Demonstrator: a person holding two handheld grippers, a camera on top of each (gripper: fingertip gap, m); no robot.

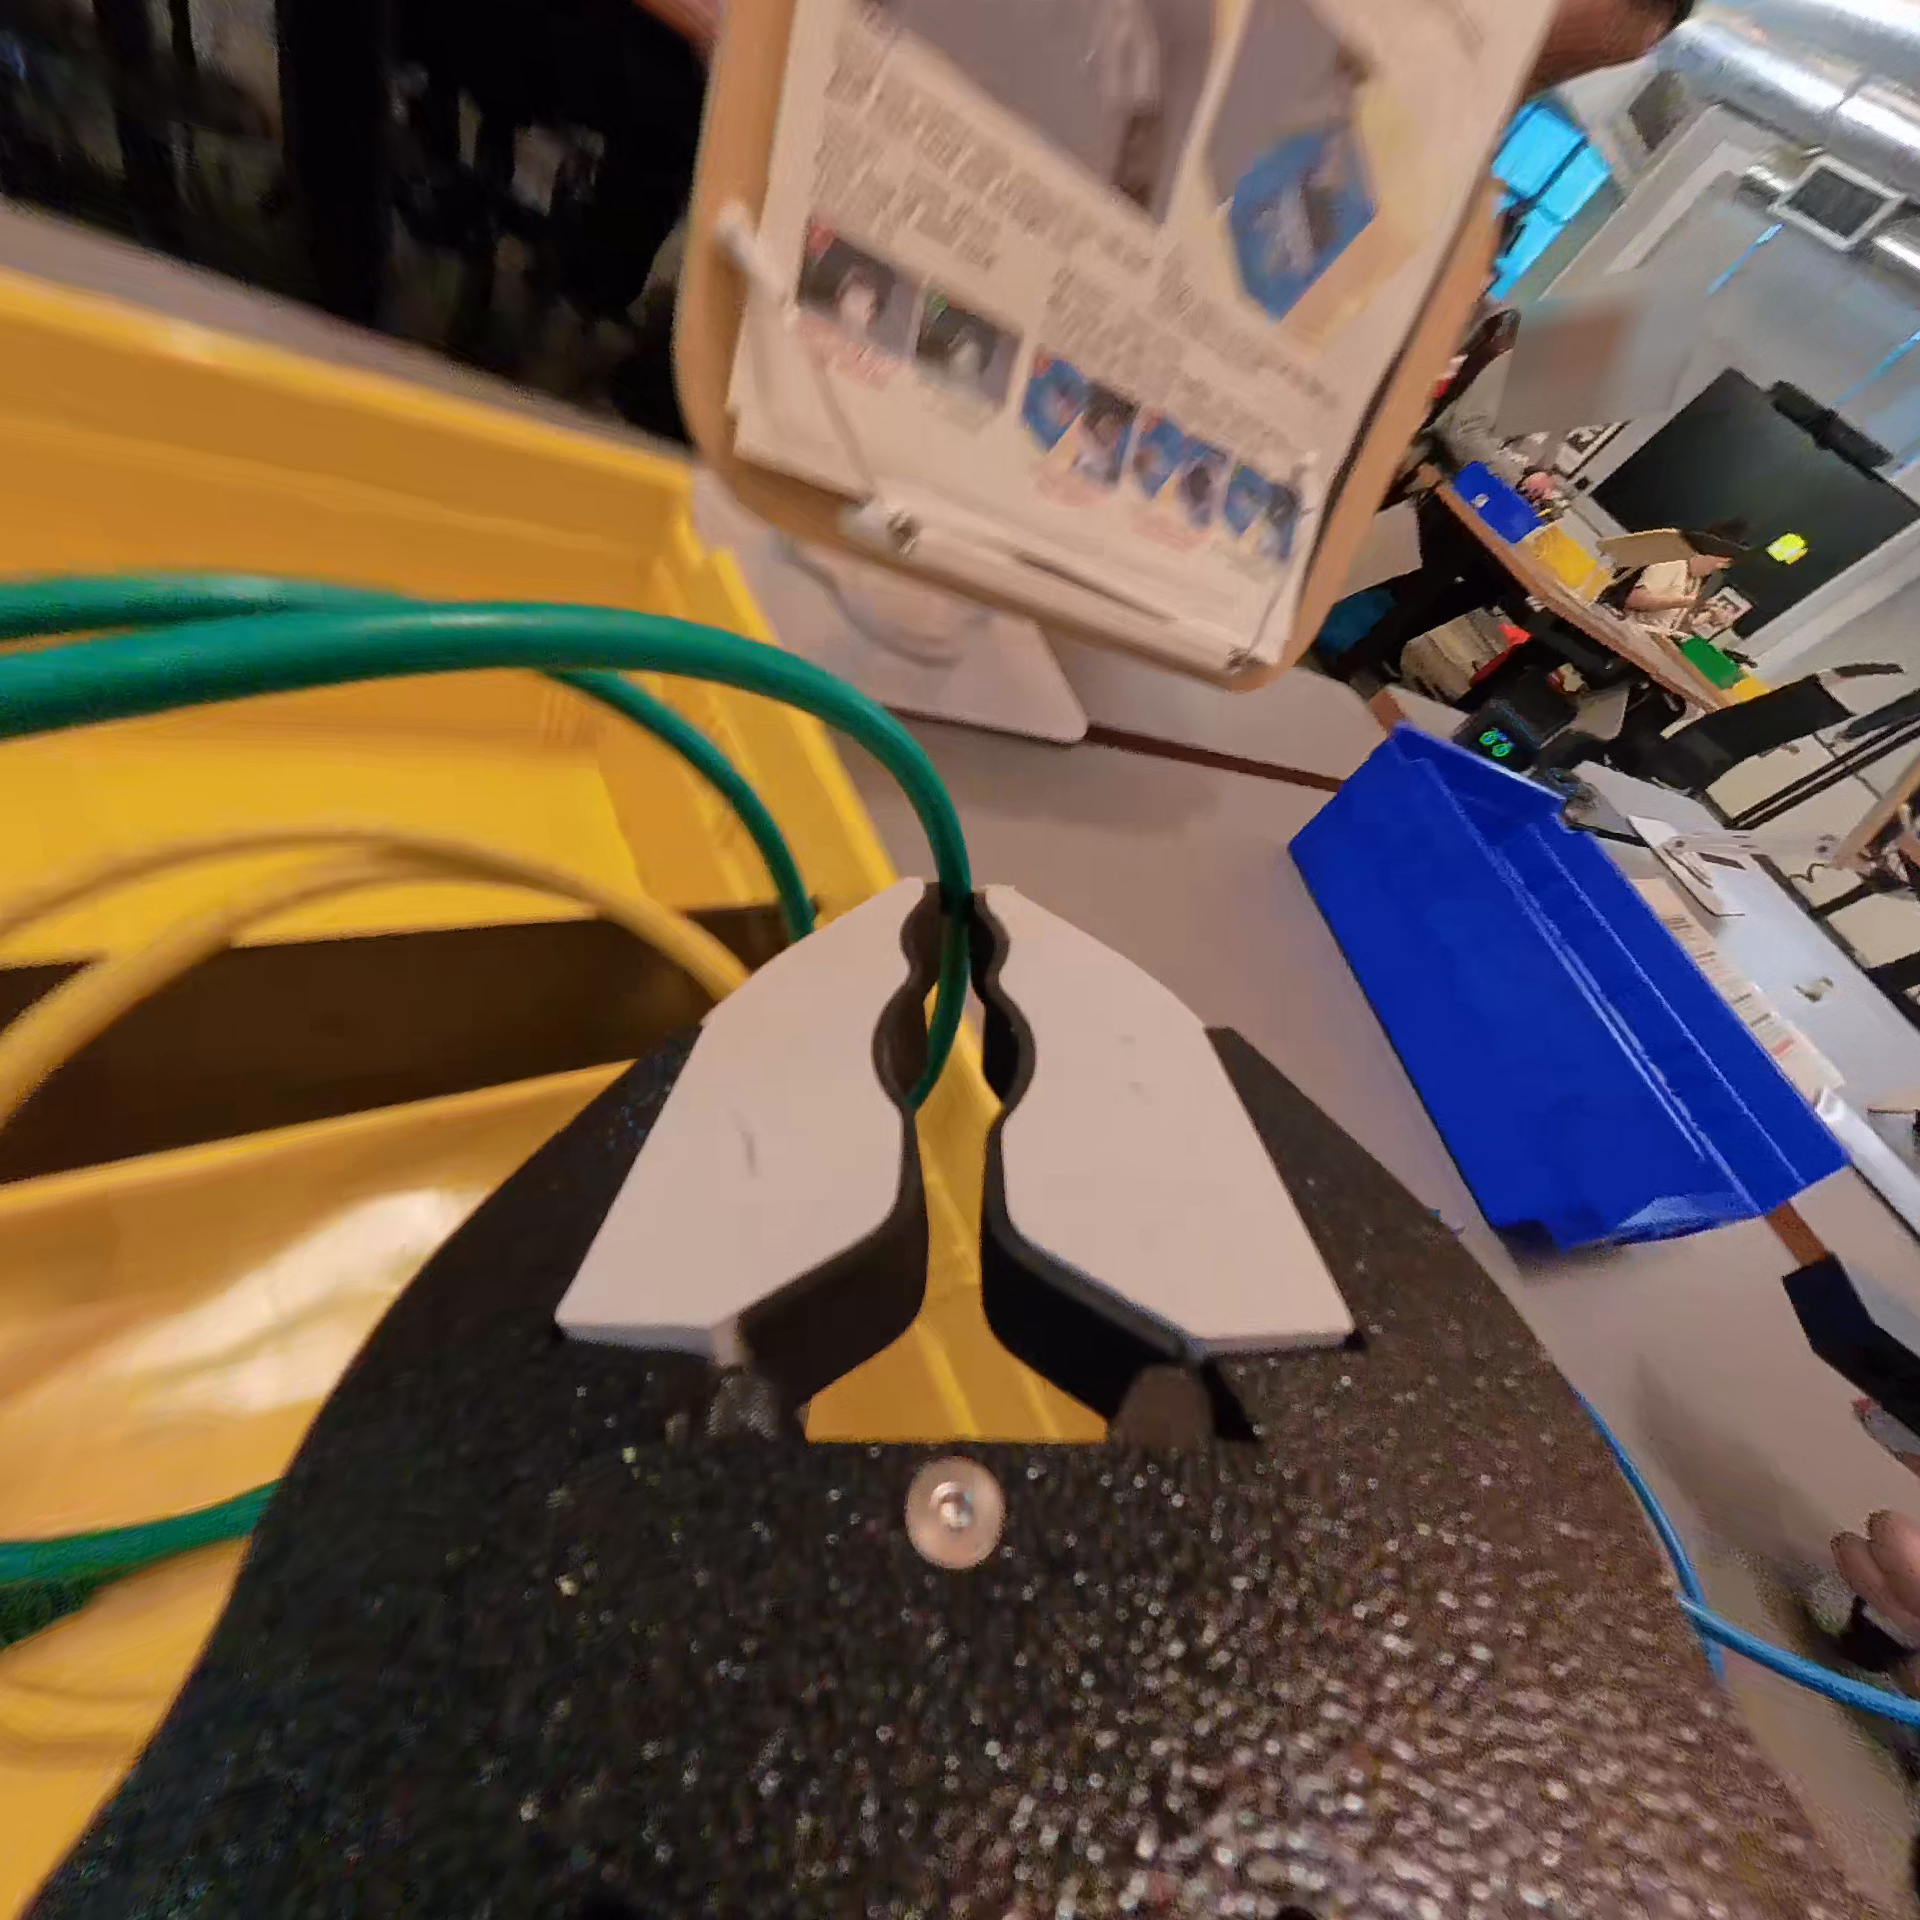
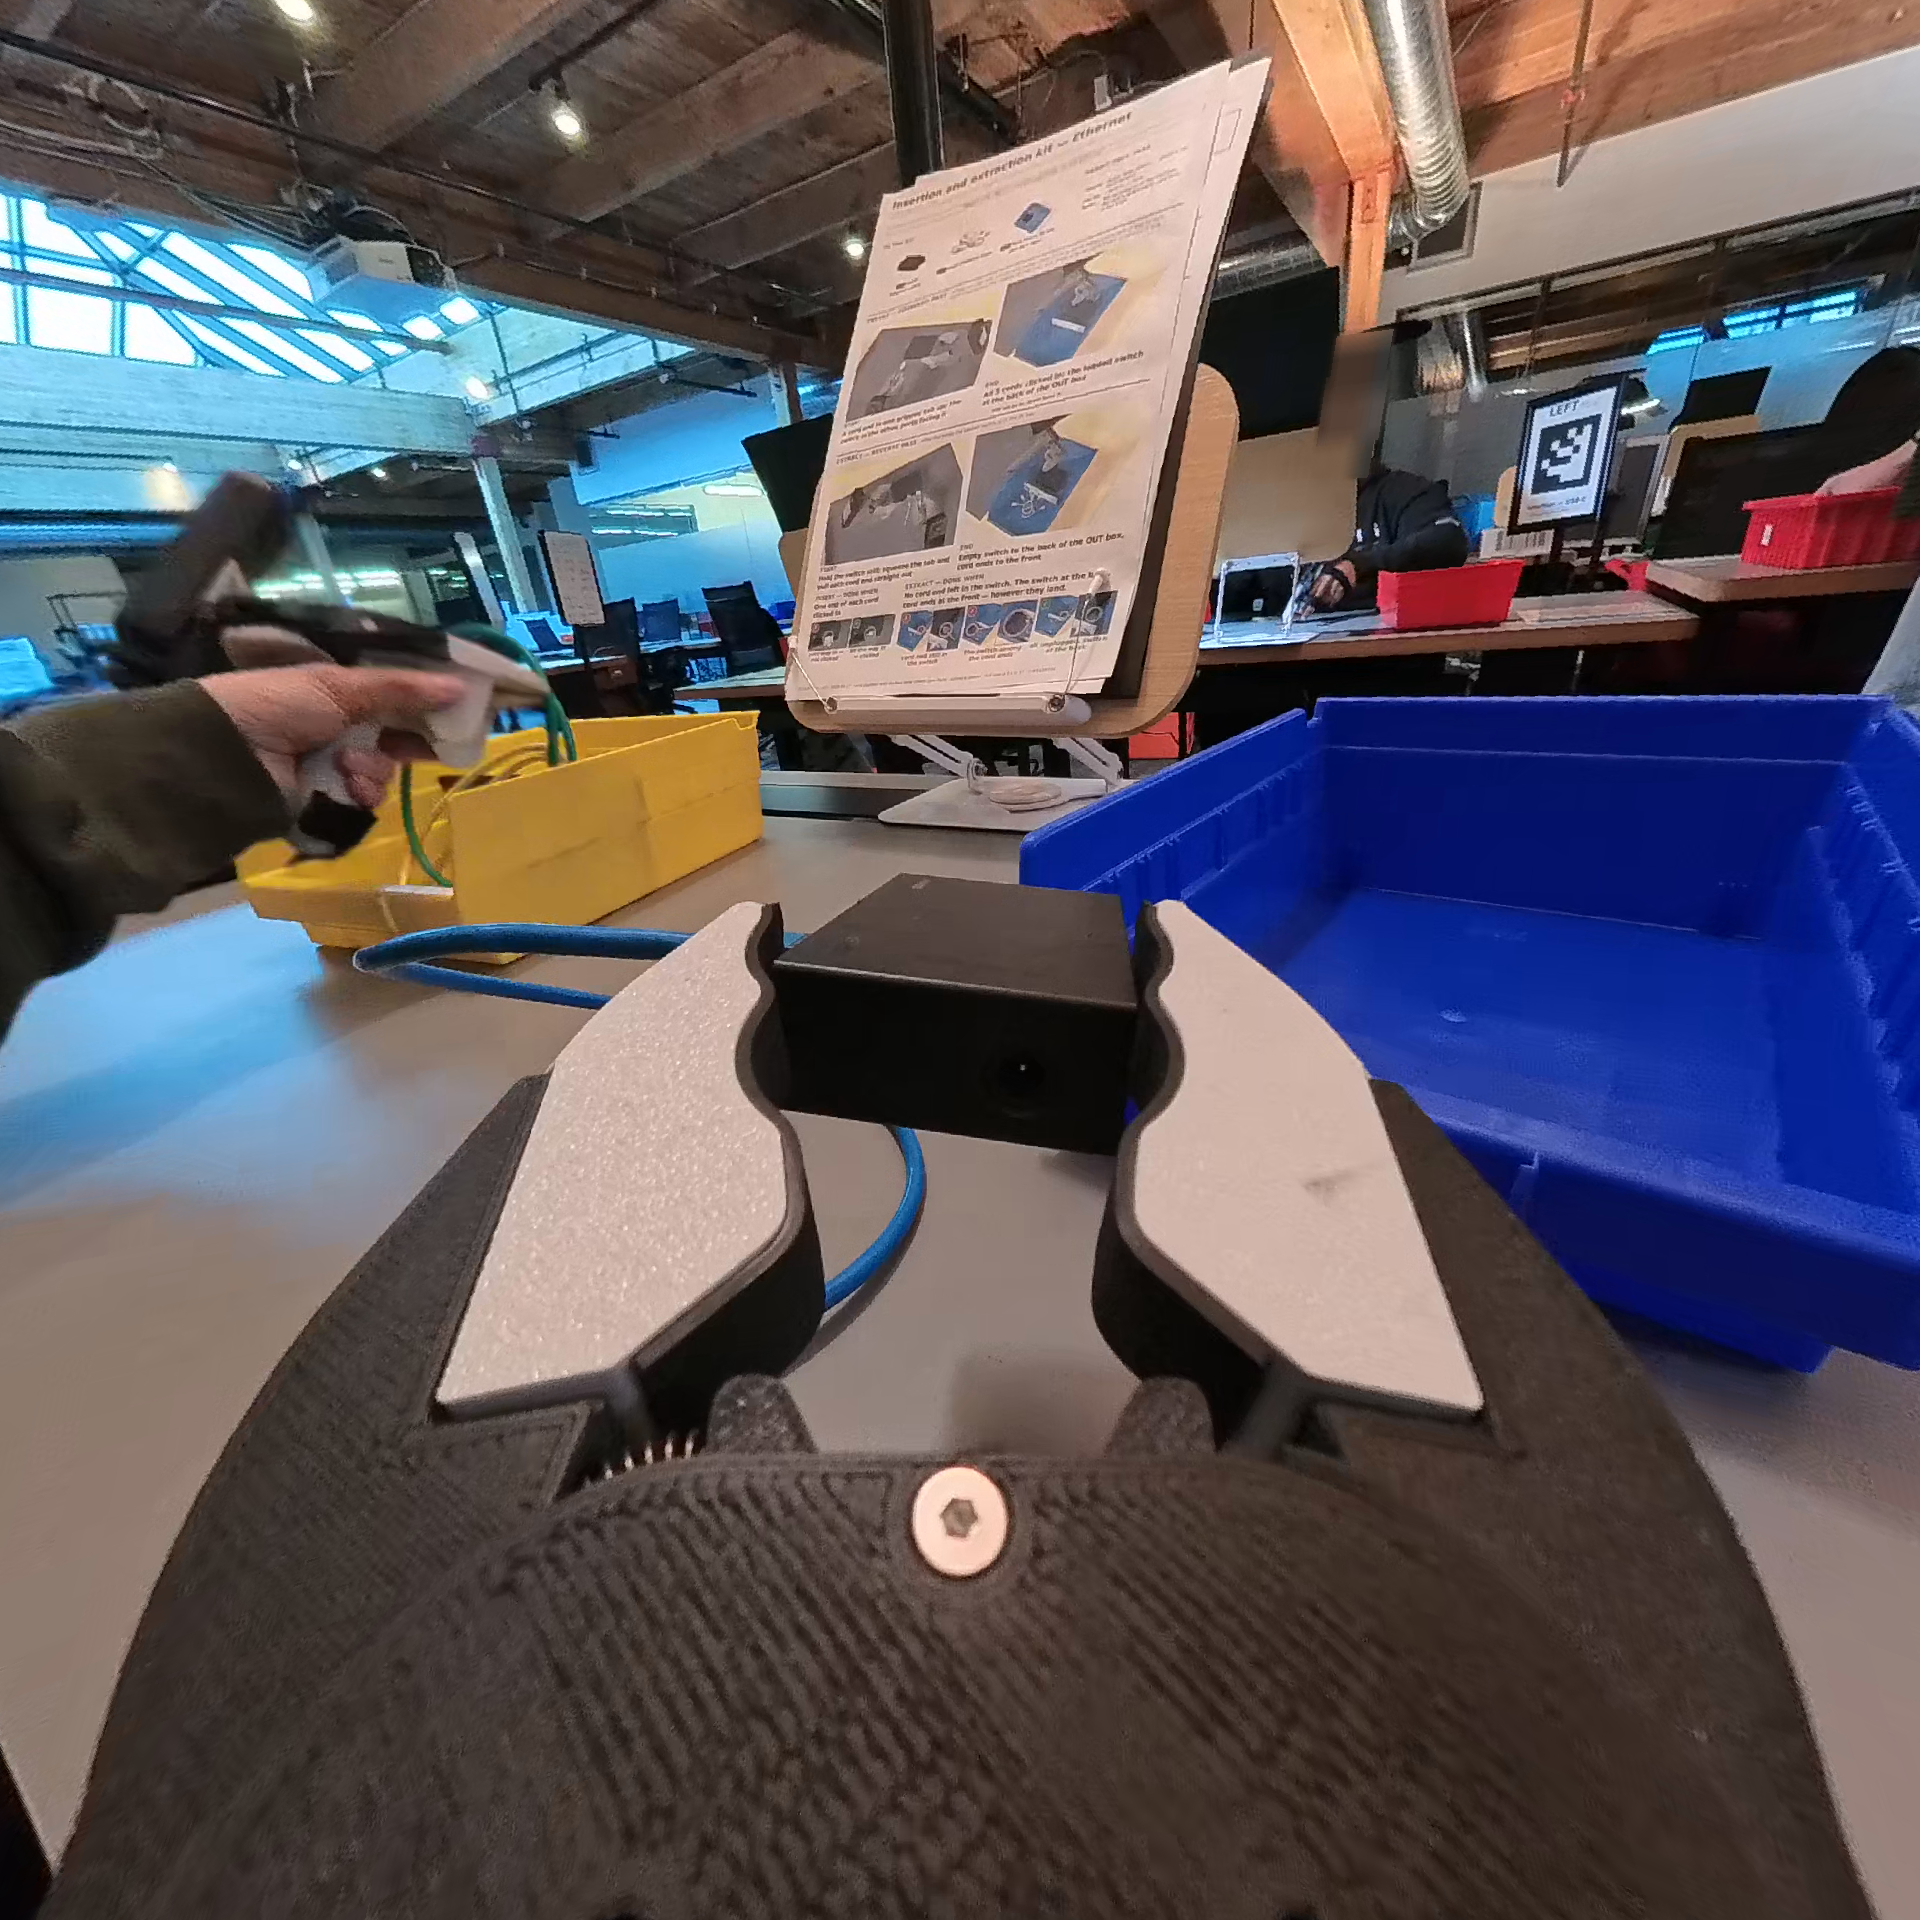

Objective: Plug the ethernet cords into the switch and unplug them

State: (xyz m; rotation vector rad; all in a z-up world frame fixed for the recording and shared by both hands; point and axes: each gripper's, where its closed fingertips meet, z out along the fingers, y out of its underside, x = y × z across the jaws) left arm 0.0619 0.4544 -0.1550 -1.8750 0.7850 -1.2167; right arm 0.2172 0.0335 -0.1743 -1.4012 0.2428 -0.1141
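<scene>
My left gripper is shut on a green ethernet cord, pinched at the fingertips and lifted over the yellow bin. A yellow cord loops in that bin. My right gripper is shut on the black switch, held just above the grey table with its round power socket facing me. A blue cord runs from behind the switch across the table. In the right wrist view the left gripper shows at the far left, held by a hand, with the green cord hanging into the yellow bin.
An empty blue bin stands right of the switch; it also shows in the left wrist view. An instruction sheet on a wooden stand is at the back of the table. Other desks with red bins and people lie beyond.
</scene>
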